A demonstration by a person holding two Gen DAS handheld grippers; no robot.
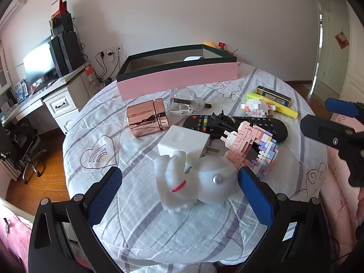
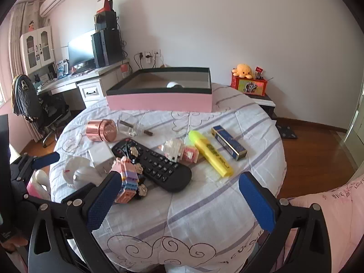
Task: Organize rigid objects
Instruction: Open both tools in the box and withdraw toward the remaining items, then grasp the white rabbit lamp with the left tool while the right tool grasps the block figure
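Between the spread left tongs (image 1: 179, 179), clear of both blue pads: white rabbit night light (image 1: 193, 182) on its side on the table (image 1: 141, 232). Just beyond, white plug adapter (image 1: 184, 144), black remote (image 1: 236, 125), pink brick model (image 1: 250, 150). Farther ahead, pink box (image 1: 177, 77). Right tongs (image 2: 179, 188) likewise spread wide, gripping nothing, yellow highlighter (image 2: 211, 153) ahead.

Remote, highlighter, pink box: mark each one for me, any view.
remote (image 2: 157, 162), right wrist view, on the middle of its keypad.
highlighter (image 2: 210, 151), right wrist view, on the middle of its yellow barrel.
pink box (image 2: 159, 101), right wrist view, on its pink front wall.
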